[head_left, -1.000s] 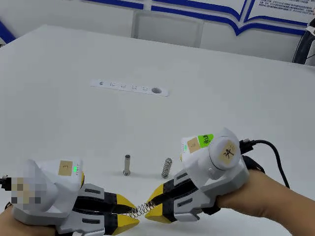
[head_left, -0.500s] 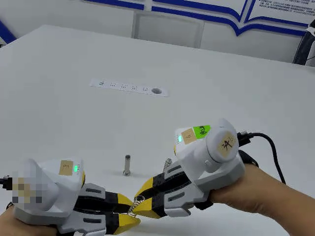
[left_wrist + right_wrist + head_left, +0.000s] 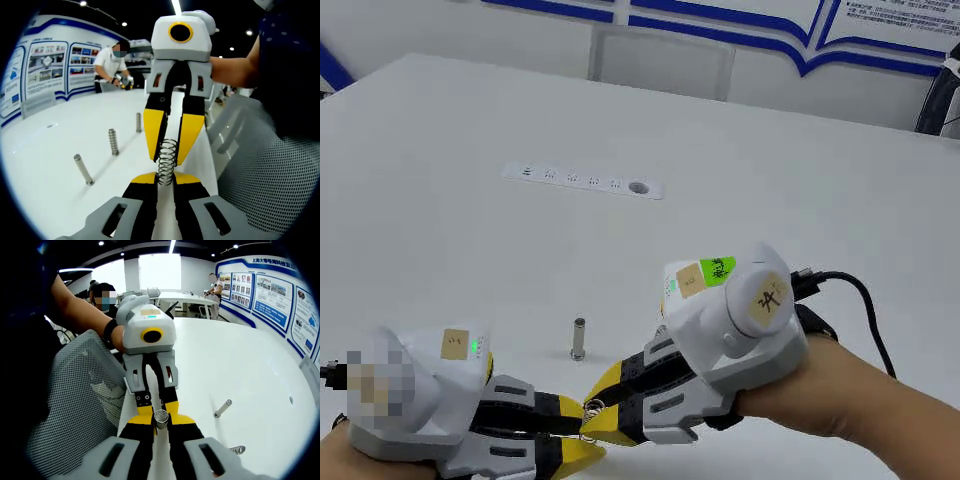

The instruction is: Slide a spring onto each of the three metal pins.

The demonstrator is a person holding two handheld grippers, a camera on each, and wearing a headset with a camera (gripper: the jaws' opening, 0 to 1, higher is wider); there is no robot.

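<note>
A short metal spring [image 3: 167, 160] is held end to end between my two grippers, low and near me. My left gripper [image 3: 165, 180] is shut on its near end. Facing it tip to tip, my right gripper [image 3: 160, 419] is shut on the other end of the spring [image 3: 160, 417], its yellow fingers [image 3: 154, 131] on both sides of the coils. In the head view the spring [image 3: 590, 407] shows just where the left gripper [image 3: 578, 442] and the right gripper [image 3: 596, 418] meet. A bare pin [image 3: 579, 338] stands upright beyond them. One pin [image 3: 114, 142] carries a spring.
A third pin [image 3: 139, 122] stands farther along the row on the white table [image 3: 740, 200]. A white power strip [image 3: 582, 180] lies across the table's middle. A mesh chair back [image 3: 80, 400] stands beside the table's edge, and a person [image 3: 112, 65] works in the background.
My right gripper has moved left towards the left gripper and now hides the sprung pin. The spring between them looks much shorter. The left gripper has stayed put.
</note>
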